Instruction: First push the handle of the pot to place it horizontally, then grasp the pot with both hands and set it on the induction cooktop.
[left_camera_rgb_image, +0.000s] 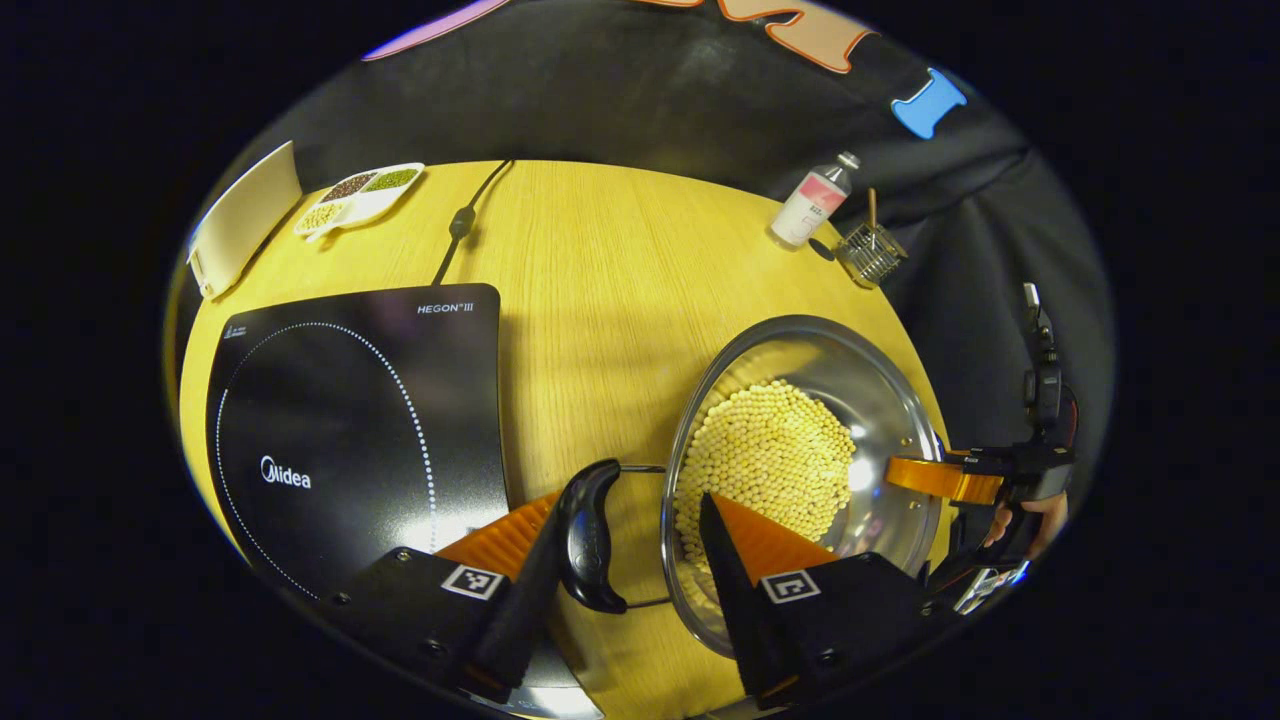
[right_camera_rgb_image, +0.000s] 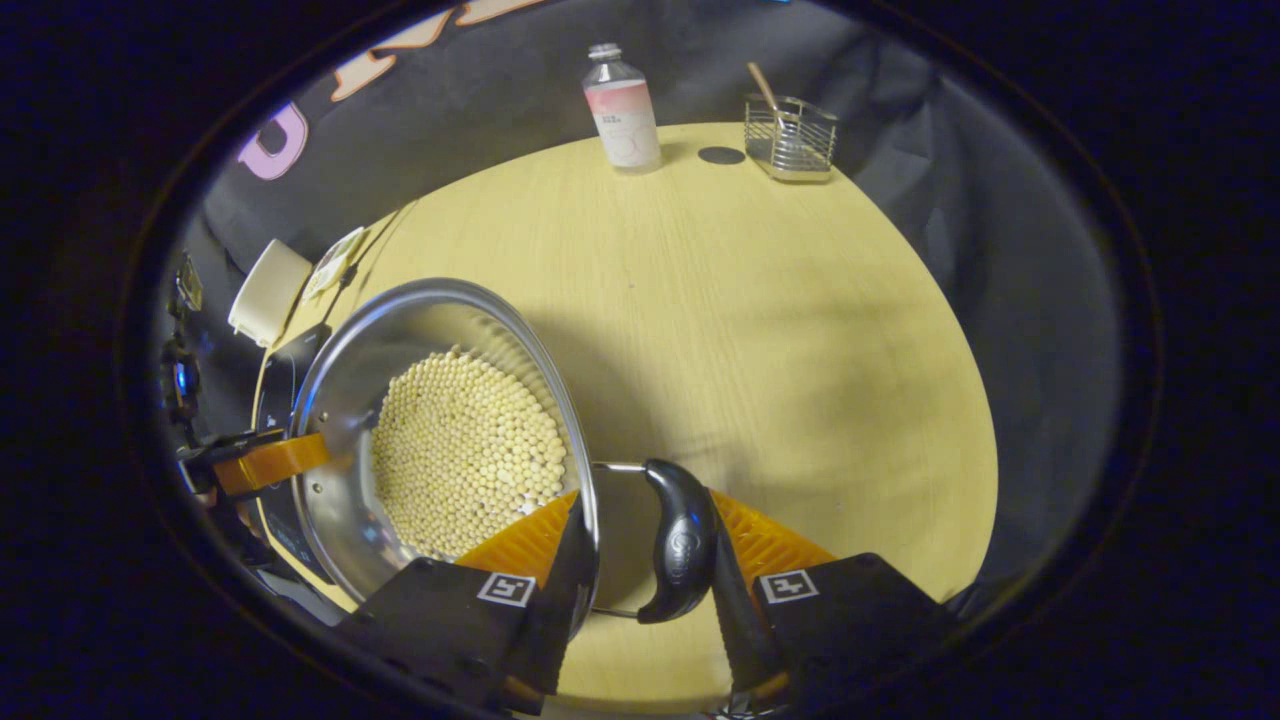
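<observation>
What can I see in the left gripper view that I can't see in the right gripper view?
The left gripper view gives you the dotted ring on the induction cooktop, the pot's left handle, and a person's hand past the pot. The right gripper view gives you the pot's right handle and a wide bare stretch of table. Both have the pot full of pale beans, the bottle and the wire basket.

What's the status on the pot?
Left gripper and right gripper each straddle a pot handle, grip unclear. Pot of beans on table, not on cooktop. Path clear.
</observation>
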